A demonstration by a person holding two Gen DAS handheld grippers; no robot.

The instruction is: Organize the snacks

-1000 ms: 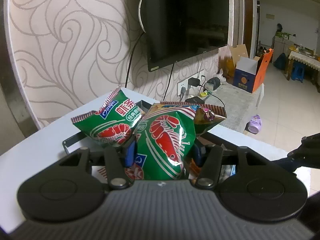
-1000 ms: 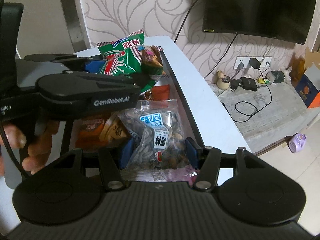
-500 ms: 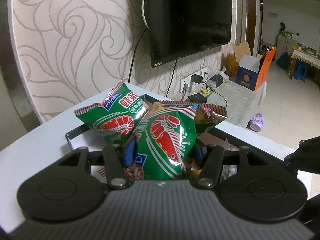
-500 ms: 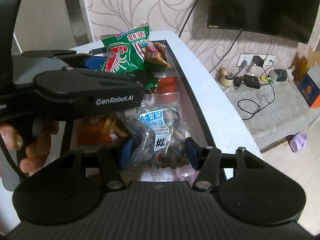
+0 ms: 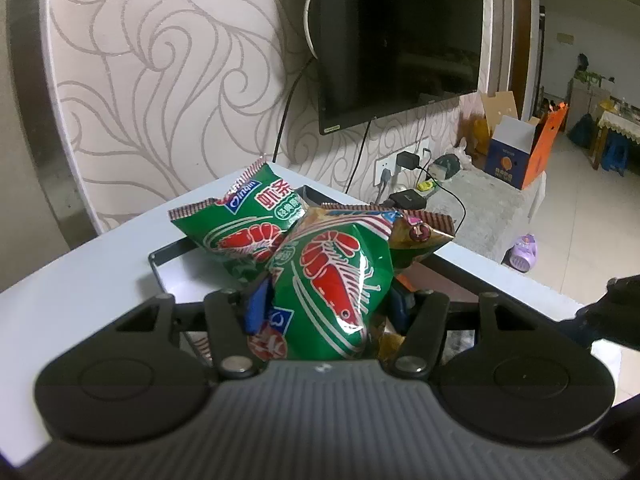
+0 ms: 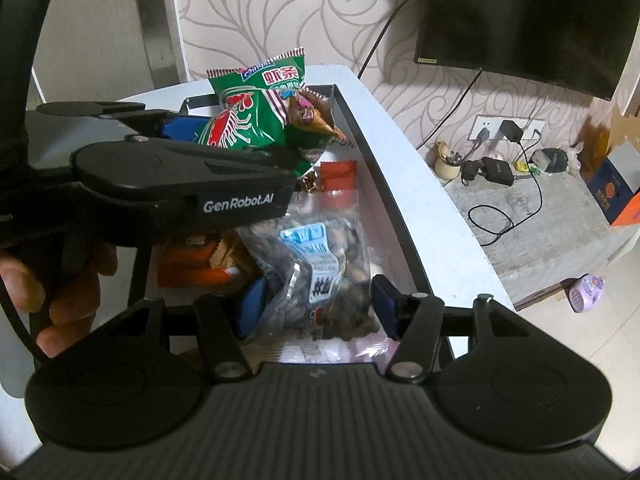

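A black-framed tray (image 6: 384,184) is sitting on a white table (image 6: 432,216), and everything here is placed against that tray. At the tray's left side, a hand (image 6: 60,280) is holding the left gripper (image 5: 326,300), whose blue pads are pressing on a green shrimp-chip bag (image 5: 336,280) above the tray's far end. Just behind it, a second green shrimp-chip bag (image 5: 240,224) is lying over the tray's far corner, with a brown snack bag (image 5: 420,234) touching it on the right. Orange packets (image 6: 188,260) are lying inside the tray, left of centre. At the tray's near end, the right gripper (image 6: 316,308) is opening its jaws around a clear bag of seeds (image 6: 320,272); the right pad is standing just clear of the bag.
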